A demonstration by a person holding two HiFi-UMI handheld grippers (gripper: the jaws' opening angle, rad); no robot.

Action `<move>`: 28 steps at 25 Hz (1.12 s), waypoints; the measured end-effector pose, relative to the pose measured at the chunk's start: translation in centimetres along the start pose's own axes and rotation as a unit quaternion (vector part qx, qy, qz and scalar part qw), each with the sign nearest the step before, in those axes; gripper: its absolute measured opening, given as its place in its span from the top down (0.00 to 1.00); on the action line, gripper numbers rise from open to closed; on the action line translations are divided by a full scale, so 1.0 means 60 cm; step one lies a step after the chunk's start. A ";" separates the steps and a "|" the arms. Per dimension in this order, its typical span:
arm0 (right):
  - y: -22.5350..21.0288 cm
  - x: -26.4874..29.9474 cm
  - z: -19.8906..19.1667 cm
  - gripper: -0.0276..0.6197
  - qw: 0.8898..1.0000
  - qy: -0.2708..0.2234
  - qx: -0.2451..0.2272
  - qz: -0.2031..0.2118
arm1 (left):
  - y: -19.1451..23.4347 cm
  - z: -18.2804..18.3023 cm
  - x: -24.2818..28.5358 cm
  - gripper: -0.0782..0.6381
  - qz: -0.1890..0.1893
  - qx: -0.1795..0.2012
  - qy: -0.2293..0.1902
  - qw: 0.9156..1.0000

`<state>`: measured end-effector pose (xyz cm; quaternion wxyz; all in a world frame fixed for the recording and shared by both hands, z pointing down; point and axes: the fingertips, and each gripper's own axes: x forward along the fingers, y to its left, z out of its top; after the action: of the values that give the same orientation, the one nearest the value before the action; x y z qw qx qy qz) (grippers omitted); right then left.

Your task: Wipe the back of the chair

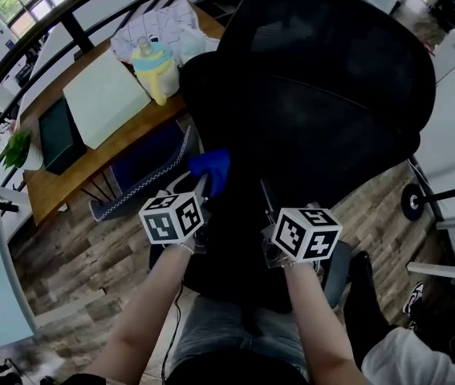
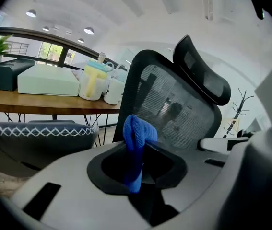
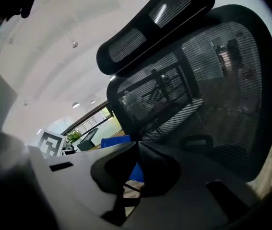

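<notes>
The left gripper (image 1: 204, 184) is clenched on a blue cloth (image 2: 136, 139). The jaws pinch it low, so a bunched fold stands up above them. The right gripper (image 3: 136, 145) has its jaws pressed together with nothing between them. It hangs just beside the left one, in front of the black mesh chair back (image 1: 331, 95). The back rises ahead of both grippers, with the headrest (image 2: 204, 73) above it. The cloth sits near the back's left edge, and I cannot tell whether it touches the mesh yet.

Wiping looks barely begun or about to start. The main risk is the grip: only a narrow strip of cloth is pinched, and dragging it over coarse mesh could pull it free or roll it into a wad. Pressing hard could also swing or roll the chair away, since the right gripper is not bracing it. A wide sweep to the left could reach the bottle (image 1: 153, 69) at the near edge of the worktop (image 1: 50, 191).
</notes>
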<state>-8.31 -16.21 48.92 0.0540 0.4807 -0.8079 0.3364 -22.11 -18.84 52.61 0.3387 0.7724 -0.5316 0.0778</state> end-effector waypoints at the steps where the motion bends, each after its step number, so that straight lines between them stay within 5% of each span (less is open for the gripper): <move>1: 0.001 -0.010 0.004 0.91 1.000 -0.003 -0.002 0.002 | -0.009 0.002 -0.009 0.76 -0.006 0.002 -0.002 1.000; 14: 0.059 -0.156 0.087 0.91 0.996 -0.067 -0.027 0.061 | -0.174 0.048 -0.104 0.76 -0.113 0.022 -0.031 0.993; 28: 0.101 -0.337 0.199 0.91 0.976 -0.192 -0.043 0.094 | -0.363 0.112 -0.211 0.76 -0.217 0.064 -0.095 0.969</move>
<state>0.34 -6.44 28.49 -0.1131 0.4552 -0.8588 0.2062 -10.05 -8.73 31.85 0.2455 0.8932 -0.3749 -0.0374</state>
